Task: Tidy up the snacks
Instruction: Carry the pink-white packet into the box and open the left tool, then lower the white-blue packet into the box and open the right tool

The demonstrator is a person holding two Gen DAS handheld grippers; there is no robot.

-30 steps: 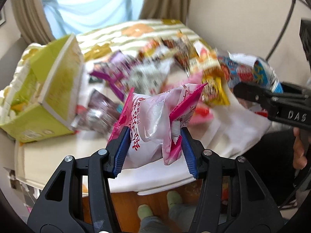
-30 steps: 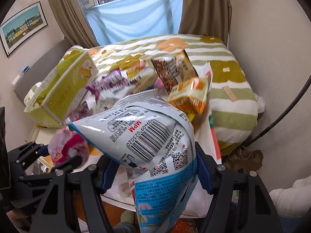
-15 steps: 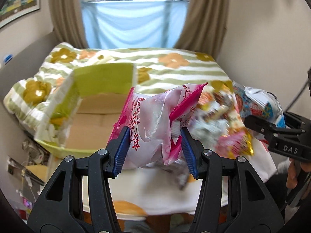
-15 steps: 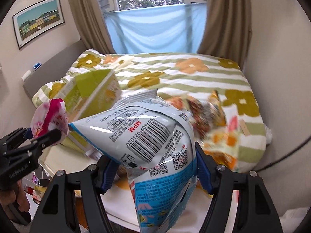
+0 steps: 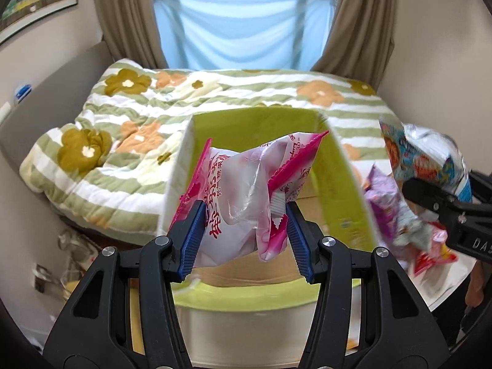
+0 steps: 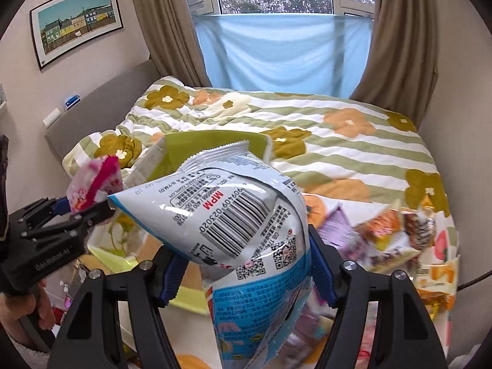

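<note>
My left gripper [image 5: 243, 236] pinches the pink-and-white candy bag [image 5: 246, 190] above the open green carton [image 5: 338, 166]; my right gripper [image 6: 246, 267] clamps the puffy blue-and-white snack bag [image 6: 240, 215]. Both seem light, crinkly, slippery: hold mid-body, gently

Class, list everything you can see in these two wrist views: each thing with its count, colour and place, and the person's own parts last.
pink snack bag: one, pink and white, clamped in the left gripper, in front of the box
blue-white snack bag: one, white and blue with a barcode, clamped in the right gripper
cardboard box: one, lime green, open, on the table
loose snack packets: several, purple, orange, red, piled on the table right of the box
quilt: one, green-white striped with flowers, on the bed
curtains: two, brown, flanking the window
framed picture: one, on the left wall
left gripper: black, blue pads
right gripper: black, blue pads
</note>
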